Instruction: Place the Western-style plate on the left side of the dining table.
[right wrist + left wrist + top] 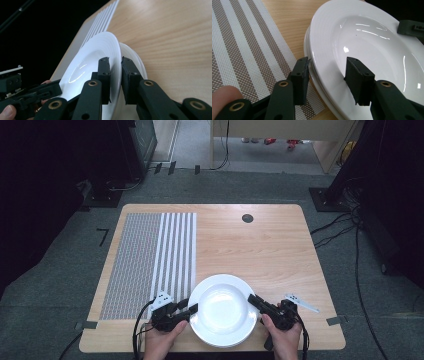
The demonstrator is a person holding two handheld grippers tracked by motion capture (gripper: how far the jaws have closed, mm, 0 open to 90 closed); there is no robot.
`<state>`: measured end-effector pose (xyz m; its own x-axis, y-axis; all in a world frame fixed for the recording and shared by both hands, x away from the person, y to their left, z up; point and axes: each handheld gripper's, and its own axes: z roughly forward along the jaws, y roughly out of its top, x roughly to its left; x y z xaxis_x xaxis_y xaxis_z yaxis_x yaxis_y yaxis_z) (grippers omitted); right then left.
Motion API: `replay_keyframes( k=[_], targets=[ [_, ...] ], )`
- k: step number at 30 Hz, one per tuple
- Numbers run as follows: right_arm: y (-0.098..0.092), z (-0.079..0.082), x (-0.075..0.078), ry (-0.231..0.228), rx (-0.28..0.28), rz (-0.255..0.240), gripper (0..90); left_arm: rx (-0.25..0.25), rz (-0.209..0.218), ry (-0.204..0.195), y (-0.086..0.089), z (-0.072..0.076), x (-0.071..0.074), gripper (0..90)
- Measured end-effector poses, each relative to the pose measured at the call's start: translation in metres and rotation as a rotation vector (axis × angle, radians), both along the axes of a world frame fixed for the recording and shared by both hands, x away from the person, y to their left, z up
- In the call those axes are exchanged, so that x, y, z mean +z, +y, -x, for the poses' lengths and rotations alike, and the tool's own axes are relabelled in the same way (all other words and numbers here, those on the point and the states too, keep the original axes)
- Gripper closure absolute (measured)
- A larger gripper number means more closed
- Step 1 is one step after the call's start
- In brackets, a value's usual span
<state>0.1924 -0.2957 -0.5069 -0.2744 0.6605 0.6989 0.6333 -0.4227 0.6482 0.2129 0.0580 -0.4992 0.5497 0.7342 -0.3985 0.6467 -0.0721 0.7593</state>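
Plates first: two white ones sit stacked at the near edge of the wooden table point(260, 240), just right of the striped placemat point(150, 260), and I'm working on the top plate point(222, 307). My right gripper point(115, 61) has its jaws pinched onto that plate's right rim, one pad on the upper face, one slipped underneath, between it and the bottom plate point(136, 60), so the top plate already sits tilted off its partner on that side. My left gripper point(328, 68) is at the opposite rim with jaws straddling it: one pad hangs over the inside of the bowl, the other stands outside at the edge, and there's clear daylight between the inner pad and the china, so that's not a grip yet. By my reading, this is the grasp step of lifting the top plate off the stack, half done. Next I need the left jaws to close squarely on the upper rim alone, not catching the lower one, then both hands rise together and level, because glazed china pinched at two small spots could slip or tip.
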Motion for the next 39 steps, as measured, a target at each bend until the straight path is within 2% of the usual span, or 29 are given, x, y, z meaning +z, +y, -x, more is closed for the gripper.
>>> replay_keyframes(
  k=[4, 7, 15, 17, 24, 27, 29, 32, 35, 39],
  targets=[
    [0.003, 0.000, 0.000, -0.108, 0.032, -0.024, 80.3, -0.002, 0.016, 0.011, 0.001, -0.001, -0.001, 54.3],
    [0.004, -0.001, 0.000, -0.148, 0.043, -0.023, 80.3, -0.003, 0.033, 0.019, 0.003, -0.002, -0.002, 54.3],
    [0.011, -0.004, -0.003, -0.160, 0.003, -0.027, 80.3, 0.016, 0.008, -0.023, 0.000, 0.002, -0.001, 57.5],
    [0.014, -0.005, -0.003, -0.163, -0.009, -0.025, 80.4, 0.017, 0.010, -0.022, 0.000, 0.002, -0.001, 58.5],
    [0.016, -0.006, -0.003, -0.144, -0.012, -0.031, 80.1, 0.032, 0.068, 0.007, 0.005, 0.000, -0.002, 61.7],
    [0.016, -0.008, -0.003, -0.130, -0.008, -0.038, 80.0, 0.031, 0.091, -0.001, 0.007, 0.001, 0.000, 63.7],
    [0.017, -0.008, -0.004, -0.118, -0.024, -0.033, 79.2, 0.036, 0.088, 0.003, 0.007, 0.001, 0.001, 65.1],
    [0.016, -0.010, -0.006, -0.102, -0.024, -0.060, 79.8, 0.035, 0.093, 0.004, 0.007, 0.001, 0.000, 65.4],
    [0.017, -0.010, -0.005, -0.098, -0.025, -0.057, 79.8, 0.041, 0.103, 0.012, 0.007, 0.000, 0.000, 65.9],
    [0.017, -0.010, -0.004, -0.074, -0.023, -0.077, 80.1, 0.053, 0.126, 0.024, 0.010, -0.001, 0.002, 67.4]
  ],
)
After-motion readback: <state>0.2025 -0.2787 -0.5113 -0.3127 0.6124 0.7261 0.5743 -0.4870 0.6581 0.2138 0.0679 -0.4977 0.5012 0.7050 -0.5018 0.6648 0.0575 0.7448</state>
